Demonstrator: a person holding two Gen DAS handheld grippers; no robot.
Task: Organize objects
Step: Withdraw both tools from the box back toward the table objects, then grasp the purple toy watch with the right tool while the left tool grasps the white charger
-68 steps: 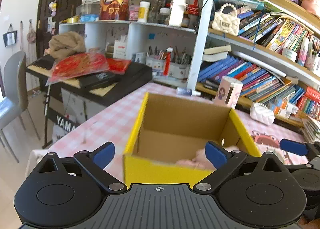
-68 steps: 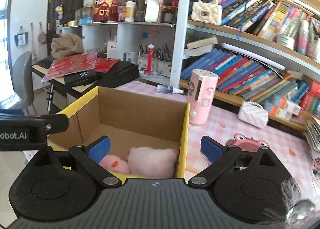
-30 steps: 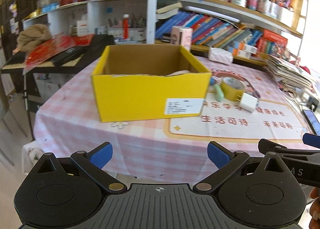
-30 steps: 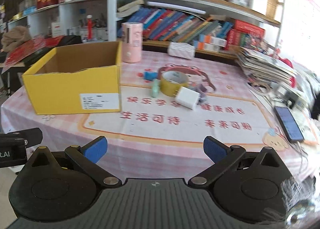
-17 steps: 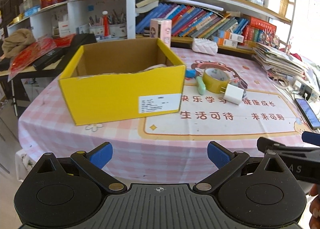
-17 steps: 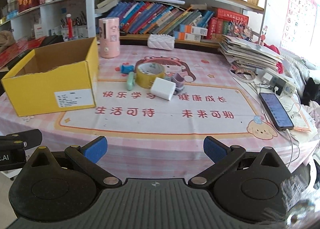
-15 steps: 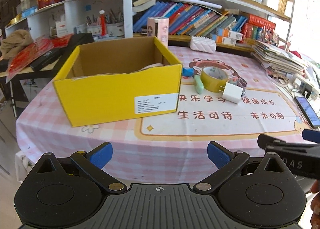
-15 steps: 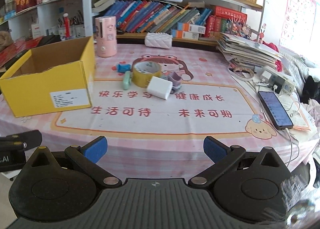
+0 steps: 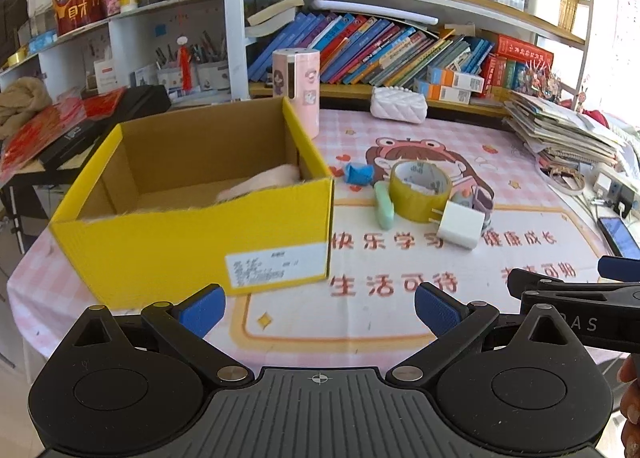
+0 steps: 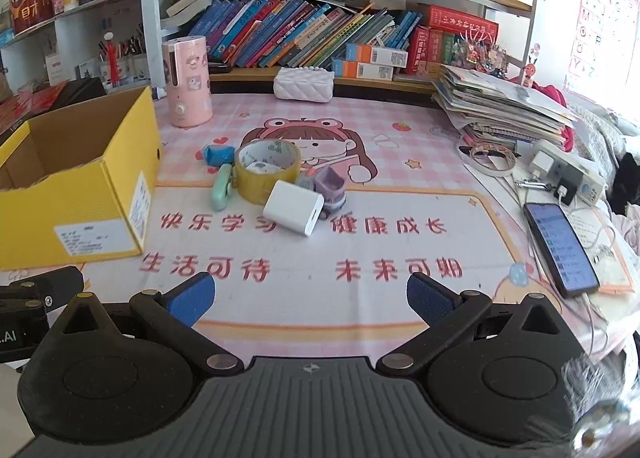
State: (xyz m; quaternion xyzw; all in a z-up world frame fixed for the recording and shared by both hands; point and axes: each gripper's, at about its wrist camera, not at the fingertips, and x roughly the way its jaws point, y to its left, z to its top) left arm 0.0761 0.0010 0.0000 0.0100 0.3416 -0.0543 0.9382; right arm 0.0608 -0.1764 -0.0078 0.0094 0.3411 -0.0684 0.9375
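A yellow cardboard box [image 9: 192, 246] [image 10: 80, 209] stands open on the left of the table, with pink plush [image 9: 260, 185] inside. Right of it lies a cluster: a roll of yellow tape [image 9: 420, 187] [image 10: 266, 169], a white charger [image 9: 460, 225] [image 10: 294, 207], a mint green case [image 9: 383, 199] [image 10: 222, 185], a blue wrapped item [image 9: 358, 173] [image 10: 218, 153] and a purple toy [image 10: 330, 187]. My left gripper [image 9: 318, 308] is open and empty near the table's front edge, in front of the box. My right gripper [image 10: 310, 298] is open and empty, in front of the cluster.
A pink cylinder [image 10: 188, 81] and a white quilted pouch [image 10: 304, 83] stand at the back by the bookshelf. A stack of papers [image 10: 500, 105], a power strip [image 10: 568, 173] and a phone [image 10: 560, 246] lie at the right. A keyboard [image 9: 80, 125] is left of the table.
Both grippers pulled back from over the box to the table's front edge, then came a little closer to the table. Both stayed open and empty.
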